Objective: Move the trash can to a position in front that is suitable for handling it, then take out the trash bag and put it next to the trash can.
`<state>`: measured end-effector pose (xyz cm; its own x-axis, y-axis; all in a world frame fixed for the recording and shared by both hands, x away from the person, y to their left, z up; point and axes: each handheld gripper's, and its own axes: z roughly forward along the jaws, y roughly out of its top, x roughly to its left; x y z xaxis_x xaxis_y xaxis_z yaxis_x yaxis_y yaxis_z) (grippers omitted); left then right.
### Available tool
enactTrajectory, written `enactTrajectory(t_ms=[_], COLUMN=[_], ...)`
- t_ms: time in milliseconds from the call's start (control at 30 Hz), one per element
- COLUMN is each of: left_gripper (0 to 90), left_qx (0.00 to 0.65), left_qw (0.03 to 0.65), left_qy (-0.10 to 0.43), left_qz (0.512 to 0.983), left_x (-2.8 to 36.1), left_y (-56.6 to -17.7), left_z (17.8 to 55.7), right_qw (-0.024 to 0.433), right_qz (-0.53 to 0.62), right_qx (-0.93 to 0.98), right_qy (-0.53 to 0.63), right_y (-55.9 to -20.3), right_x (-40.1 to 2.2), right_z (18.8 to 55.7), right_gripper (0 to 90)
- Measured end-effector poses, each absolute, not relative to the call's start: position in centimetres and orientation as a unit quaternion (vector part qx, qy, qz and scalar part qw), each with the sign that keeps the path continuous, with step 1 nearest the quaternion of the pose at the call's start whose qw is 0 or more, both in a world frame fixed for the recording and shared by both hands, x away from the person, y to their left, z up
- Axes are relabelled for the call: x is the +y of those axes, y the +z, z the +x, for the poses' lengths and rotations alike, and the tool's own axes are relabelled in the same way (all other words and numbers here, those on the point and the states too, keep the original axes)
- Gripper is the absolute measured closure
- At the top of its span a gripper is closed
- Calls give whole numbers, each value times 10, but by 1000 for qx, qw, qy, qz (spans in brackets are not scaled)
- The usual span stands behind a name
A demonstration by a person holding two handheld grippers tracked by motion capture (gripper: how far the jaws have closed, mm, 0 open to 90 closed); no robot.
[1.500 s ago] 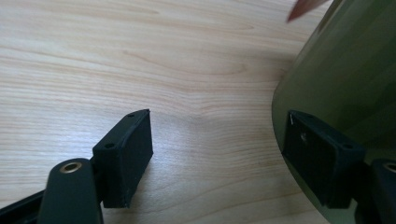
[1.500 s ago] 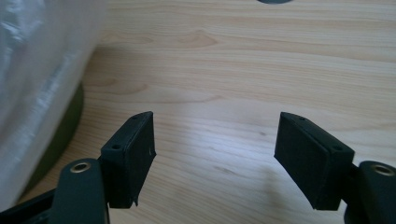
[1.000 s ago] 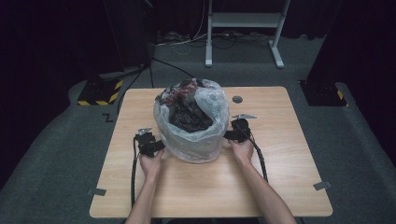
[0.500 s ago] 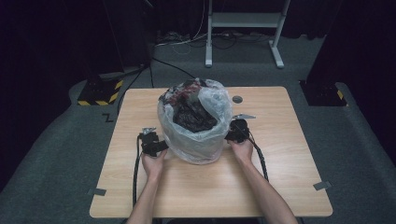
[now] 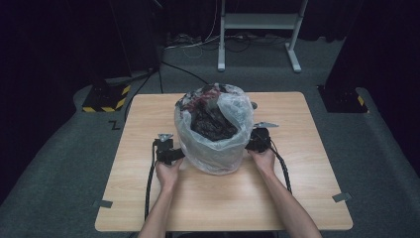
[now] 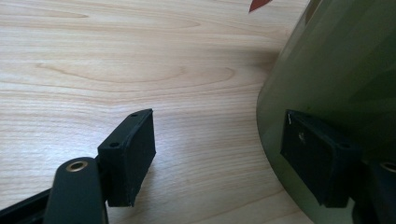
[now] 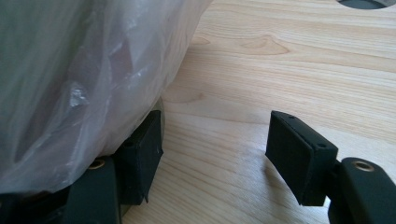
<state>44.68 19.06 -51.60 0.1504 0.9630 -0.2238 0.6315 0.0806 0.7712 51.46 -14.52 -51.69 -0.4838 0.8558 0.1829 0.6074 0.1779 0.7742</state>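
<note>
High view: bin [image 5: 214, 161] w/ clear bag [image 5: 233, 111] stands mid-table [image 5: 297, 193], full of dark waste. Left gripper [image 5: 174, 154] sits at the bin's left flank, right gripper [image 5: 251, 144] at its right flank, both low, near the base. Bag rim flares loose over the bin top.

Left gripper view: jaws stand wide apart, nothing clamped. One pad [image 6: 314, 156] lies against or just beside the olive bin wall [image 6: 345, 70]; contact can't be confirmed. Other pad [image 6: 128, 151] is over bare table. Risk: closing here catches only a curved wall; pad slides off, or shoves the bin sideways.

Right gripper view: jaws wide but have just been closing; nothing between them. One pad [image 7: 142, 151] is tucked under the bag's overhang [image 7: 84, 70], just beside the base; other pad [image 7: 299, 154] is clear over table. Risk: film bunches into the pad and tears, or the bag slips off the rim.

Gen. risk: uneven push L vs R tips the loaded bin; contents spill. No firm grip either side, so a lift would likely fail.
</note>
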Motion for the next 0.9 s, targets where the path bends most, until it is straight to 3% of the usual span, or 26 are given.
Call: enactTrajectory(t_ms=[900], left_gripper=[278], left_qx=[585], left_qw=[379], left_qy=[216], left_qz=[683], left_x=[137], left_y=[-514], left_z=[458], right_qw=[162], right_qz=[502], right_qx=[739], right_qy=[418], right_y=[-518], right_x=[-199], right_z=[499], right_gripper=[359])
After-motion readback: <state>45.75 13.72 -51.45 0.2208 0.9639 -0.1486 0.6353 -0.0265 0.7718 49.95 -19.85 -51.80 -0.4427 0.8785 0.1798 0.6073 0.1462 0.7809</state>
